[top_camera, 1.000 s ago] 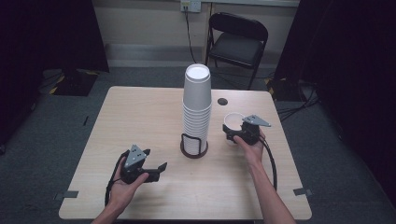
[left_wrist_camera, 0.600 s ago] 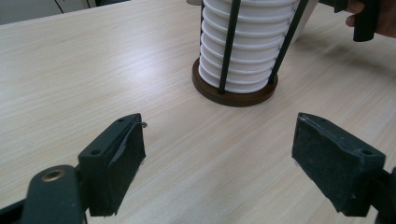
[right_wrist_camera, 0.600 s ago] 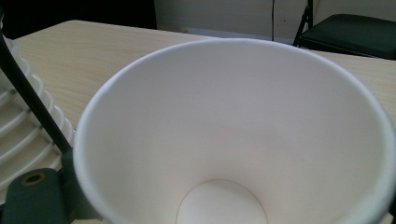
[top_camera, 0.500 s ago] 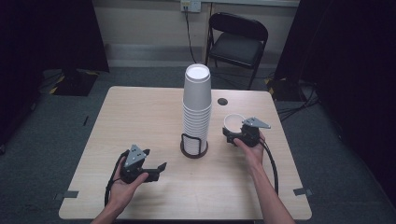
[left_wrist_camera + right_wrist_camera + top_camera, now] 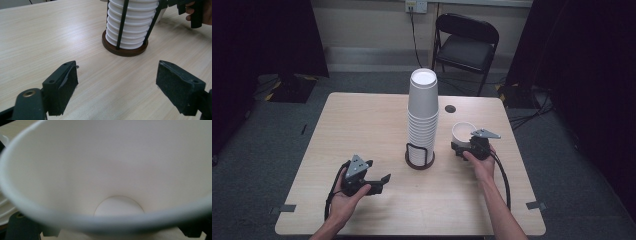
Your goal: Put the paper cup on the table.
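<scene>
two claws work a pale wooden desk [image 5: 362, 125]: at near left, the left claw [image 5: 379, 183] rests in a hand with jaws spread wide, nothing between them. at centre, a tall stack of white cups [image 5: 422, 112] stands upside down in a dark holder [image 5: 419, 156]. just right of it, the right claw [image 5: 458, 148] pinches a single white cup [image 5: 462, 133], mouth up.

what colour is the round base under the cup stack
Dark brown; the round wooden base under the stack of white paper cups shows best in the left gripper view.
</scene>
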`<action>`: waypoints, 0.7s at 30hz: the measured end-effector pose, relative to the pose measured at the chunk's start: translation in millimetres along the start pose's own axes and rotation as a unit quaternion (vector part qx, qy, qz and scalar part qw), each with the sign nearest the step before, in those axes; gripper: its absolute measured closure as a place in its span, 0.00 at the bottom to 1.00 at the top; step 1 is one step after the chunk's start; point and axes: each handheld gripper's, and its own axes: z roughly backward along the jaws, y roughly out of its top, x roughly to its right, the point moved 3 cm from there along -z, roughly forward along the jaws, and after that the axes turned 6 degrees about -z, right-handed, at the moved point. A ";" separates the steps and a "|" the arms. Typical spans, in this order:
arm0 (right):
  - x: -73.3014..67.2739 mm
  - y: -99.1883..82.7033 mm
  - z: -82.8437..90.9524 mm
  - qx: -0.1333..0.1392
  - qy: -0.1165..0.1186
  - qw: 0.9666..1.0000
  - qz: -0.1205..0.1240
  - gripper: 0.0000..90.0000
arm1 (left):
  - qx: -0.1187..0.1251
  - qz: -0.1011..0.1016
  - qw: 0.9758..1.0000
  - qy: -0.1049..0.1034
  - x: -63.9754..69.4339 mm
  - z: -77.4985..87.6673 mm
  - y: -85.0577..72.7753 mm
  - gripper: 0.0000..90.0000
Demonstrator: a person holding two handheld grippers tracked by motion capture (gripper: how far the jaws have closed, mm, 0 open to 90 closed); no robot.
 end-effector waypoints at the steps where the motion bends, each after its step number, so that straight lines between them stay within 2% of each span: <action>1: 0.2 -0.7 1.8 -0.005 0.004 1.000 -0.009 0.15 | 0.000 0.000 1.000 0.001 -0.3 0.0 0.1 0.19; 4: -0.2 -0.1 4.1 -0.003 0.001 1.000 -0.005 0.15 | 0.000 0.003 1.000 0.003 -0.6 -0.3 -0.3 0.19; 7: -0.1 -1.8 7.9 -0.011 -0.006 1.000 -0.003 0.15 | 0.001 0.006 1.000 0.005 -1.6 0.4 -0.2 0.19; 11: -1.2 -4.6 12.0 -0.012 0.000 1.000 -0.008 0.15 | -0.001 0.006 1.000 0.007 -3.1 0.2 -0.8 0.20; 14: -2.7 -5.3 17.9 -0.020 -0.002 1.000 0.005 0.15 | -0.002 0.004 1.000 0.009 -3.7 0.0 -0.6 0.20; 17: -2.0 -4.3 22.8 -0.019 -0.006 1.000 0.006 0.15 | -0.001 0.004 1.000 0.009 -3.8 0.1 -0.7 0.20; 19: -2.8 -4.1 30.3 -0.014 0.003 1.000 0.001 0.15 | -0.002 0.005 1.000 0.009 -4.6 0.5 -1.0 0.20; 21: -3.2 -4.5 33.1 -0.015 0.002 1.000 0.005 0.15 | -0.003 0.004 1.000 0.010 -5.0 0.6 -1.2 0.20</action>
